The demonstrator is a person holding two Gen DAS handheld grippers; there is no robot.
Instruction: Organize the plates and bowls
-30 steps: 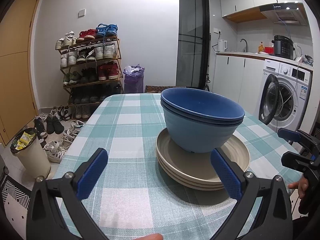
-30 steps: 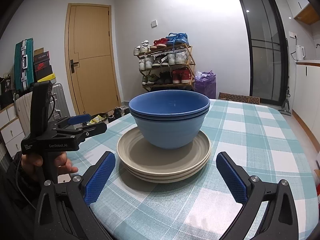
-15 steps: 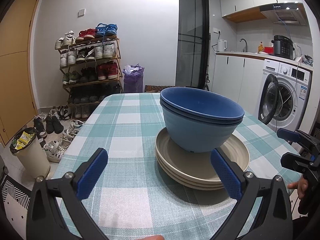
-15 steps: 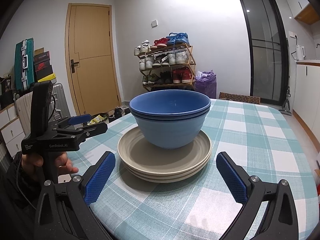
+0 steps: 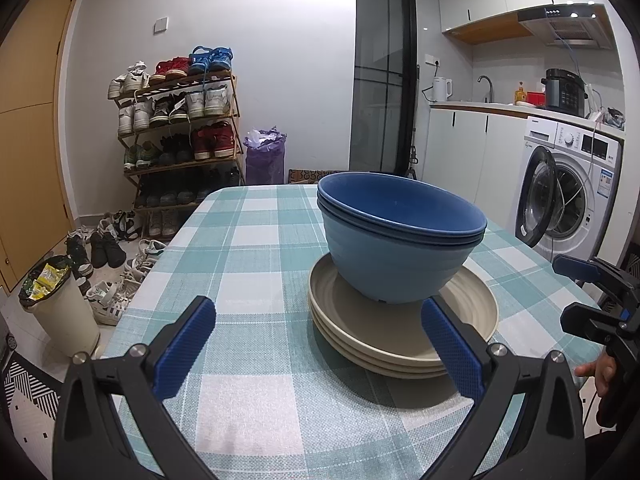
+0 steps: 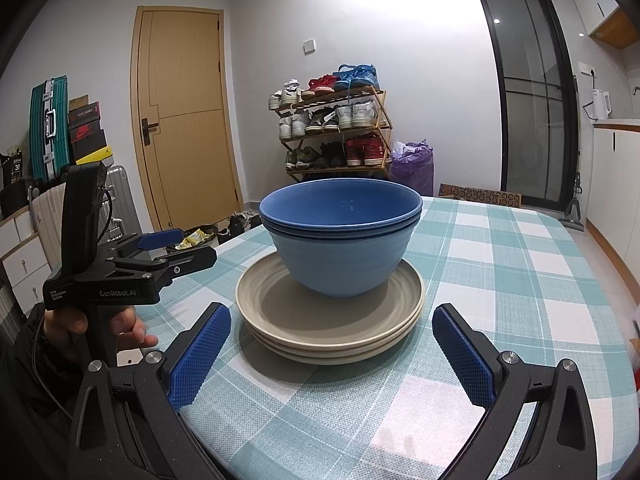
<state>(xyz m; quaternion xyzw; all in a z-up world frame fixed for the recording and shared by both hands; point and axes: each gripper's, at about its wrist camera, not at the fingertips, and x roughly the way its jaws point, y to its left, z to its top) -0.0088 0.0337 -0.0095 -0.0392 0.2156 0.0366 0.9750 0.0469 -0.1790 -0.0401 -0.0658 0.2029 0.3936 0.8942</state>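
**Bowls and plates stacked, both tongs held clear**

The sorting looks close to done. Two blue bowls (image 5: 400,240) sit nested one inside the other, and they rest on a pile of beige plates (image 6: 332,320) — three by the look of the rims — near the middle of the table (image 5: 248,248). Nothing else of the task's kind lies loose on the cloth in either view.

The left gripper (image 5: 316,348) hangs just short of the stack with its blue fingers spread wide and nothing between them; the plates lie toward its right finger. The right gripper (image 6: 330,354) faces the stack from the other side, its fingers also wide apart and empty, the pile centred in the gap. Each tool shows in the other's view, held by a hand (image 6: 80,324) off the table's edge.

By this reading the step in hand is a check or a pause. If anything is left to do, it would be moving the whole stack, which calls for closing on the plate rims from both sides and lifting level, since the bowls sit free on top and could slide.

The table wears a teal and white checked cloth. Behind it stand a shoe rack (image 6: 332,120), a wooden door (image 6: 184,116), a dark glass door — and, on the kitchen side, a washing machine (image 5: 568,192) with its door open.
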